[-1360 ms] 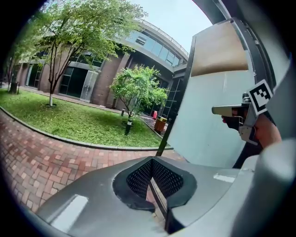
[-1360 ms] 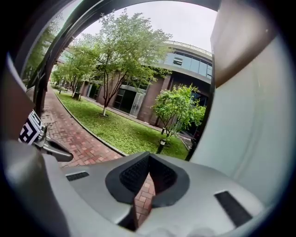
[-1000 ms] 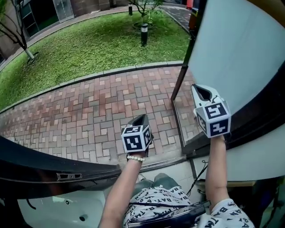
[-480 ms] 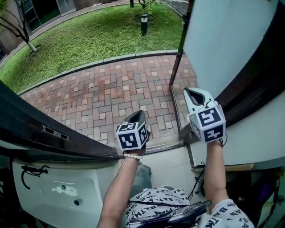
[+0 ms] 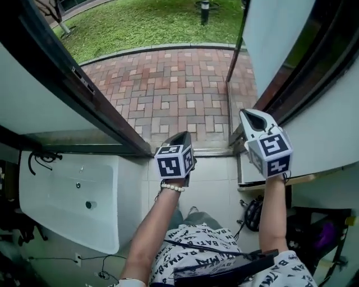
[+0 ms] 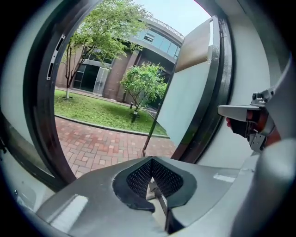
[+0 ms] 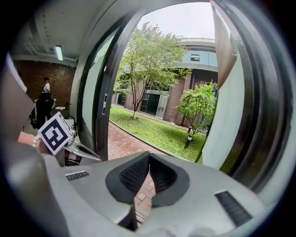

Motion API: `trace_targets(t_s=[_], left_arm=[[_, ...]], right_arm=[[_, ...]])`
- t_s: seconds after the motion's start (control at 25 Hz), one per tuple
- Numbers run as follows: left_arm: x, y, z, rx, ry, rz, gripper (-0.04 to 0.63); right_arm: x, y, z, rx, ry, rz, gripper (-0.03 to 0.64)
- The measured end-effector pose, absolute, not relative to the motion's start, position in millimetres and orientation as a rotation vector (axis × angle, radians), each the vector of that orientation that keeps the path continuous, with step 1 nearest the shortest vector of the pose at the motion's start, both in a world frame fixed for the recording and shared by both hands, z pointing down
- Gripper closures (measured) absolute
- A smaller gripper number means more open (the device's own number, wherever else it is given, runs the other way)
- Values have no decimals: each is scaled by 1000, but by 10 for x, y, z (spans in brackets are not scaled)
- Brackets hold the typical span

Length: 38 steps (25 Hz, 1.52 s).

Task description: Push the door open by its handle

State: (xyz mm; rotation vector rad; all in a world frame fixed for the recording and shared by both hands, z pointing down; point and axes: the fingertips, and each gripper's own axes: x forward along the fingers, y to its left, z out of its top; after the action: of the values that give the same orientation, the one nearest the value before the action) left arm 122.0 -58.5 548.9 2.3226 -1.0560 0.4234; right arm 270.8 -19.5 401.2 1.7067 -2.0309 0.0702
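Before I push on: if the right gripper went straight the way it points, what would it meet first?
Nothing close: the right gripper points through the open doorway, left of the white door; beyond lies brick paving. Depth is uncertain.

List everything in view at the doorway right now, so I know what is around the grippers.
left door leaf: one, white panel in dark frame, left of the opening
right door leaf: one, pale panel in dark frame, right of the opening
brick paving: one stretch, red-brown, outside the threshold
lawn: one, green, beyond the paving
lamp post: one, dark, on the lawn
trees: two, green, in front of a building
white box: one, indoors at lower left
bracelet: one, white beads, left wrist
left gripper: one, grey with black-and-white cube, shut, empty, at the threshold
right gripper: one, same colours, shut, empty, beside the right door leaf
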Motion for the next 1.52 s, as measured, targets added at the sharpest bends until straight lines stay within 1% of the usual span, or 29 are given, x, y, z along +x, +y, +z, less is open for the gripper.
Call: trace_targets(t_s=[0.28, 0.48, 0.72, 1.08, 1.52], left_arm=[[1004, -4, 5533, 2260, -1119, 457, 592], [967, 228, 5533, 2272, -1123, 478, 592], [835, 475, 5586, 2272, -1134, 481, 592], [256, 989, 5686, 2265, -1164, 464, 592], [-694, 2244, 5541, 2359, -1111, 418, 592]], right_arm=[[2542, 305, 4174, 1630, -2110, 131, 607], [2548, 505, 4228, 1647, -2135, 159, 607], [2382, 761, 4327, 1636, -2172, 190, 607], [1779, 1408, 4606, 1661, -2166, 297, 607], [734, 2800, 4849, 1760, -2100, 356, 609]])
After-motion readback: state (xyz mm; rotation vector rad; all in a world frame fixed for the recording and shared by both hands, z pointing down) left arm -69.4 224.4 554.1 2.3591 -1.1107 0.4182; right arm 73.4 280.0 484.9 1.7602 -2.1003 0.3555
